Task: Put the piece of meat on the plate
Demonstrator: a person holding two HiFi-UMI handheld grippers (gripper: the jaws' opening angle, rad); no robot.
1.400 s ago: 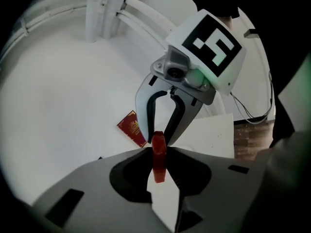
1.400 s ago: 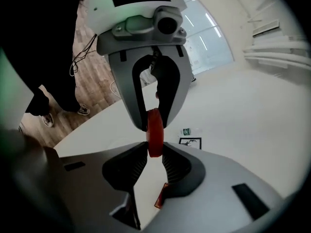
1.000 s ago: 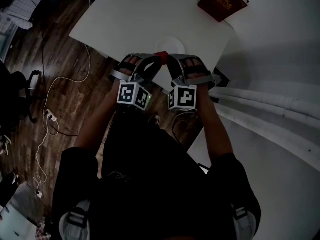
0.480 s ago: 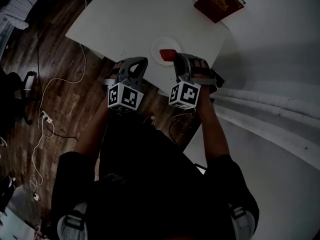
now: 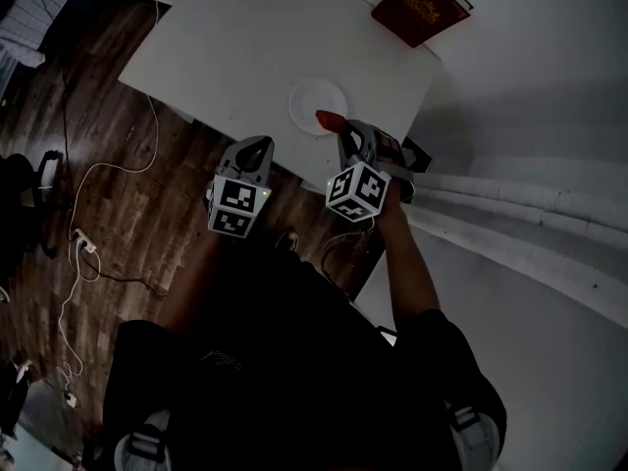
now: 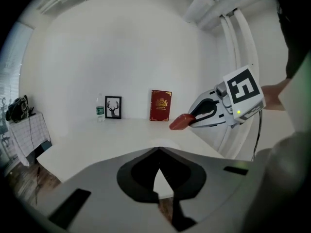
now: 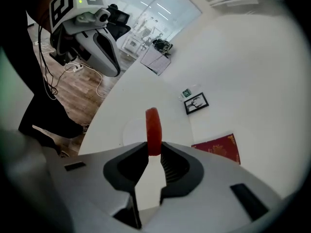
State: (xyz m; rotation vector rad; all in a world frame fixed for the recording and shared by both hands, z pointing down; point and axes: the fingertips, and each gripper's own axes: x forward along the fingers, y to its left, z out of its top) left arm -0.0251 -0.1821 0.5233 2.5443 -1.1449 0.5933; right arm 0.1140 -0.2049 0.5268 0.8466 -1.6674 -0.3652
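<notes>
Left gripper (image 5: 255,149): jaws pressed together, nothing between them. It hangs at the near edge of the table (image 5: 226,47), at 9 o'clock of the right gripper (image 7: 153,152).

Right gripper: jaws part-way apart, pinching the meat (image 7: 153,125) by its lower end. The red slab stands on edge and sticks out past the pads.

In the head view the meat is in the air over the 5 o'clock rim of the plate (image 5: 309,93); I see no contact with it. The plate is white and bare and sits near the table's near edge.

Farther off, a red book (image 5: 420,6) lies at 1 o'clock of the plate. The left gripper view also shows a frame (image 6: 112,107) and a bottle (image 6: 99,110) at the back of the table.

Step in hand, as I judge it: carry nearly done, placing not yet done.

Next move calls for:
1. Shift the meat toward 11 o'clock, to the plate's middle.
2. Lower it until it touches.
3. Spread the right jaws and draw back without dragging it.

The left gripper seems to have no part in this.
</notes>
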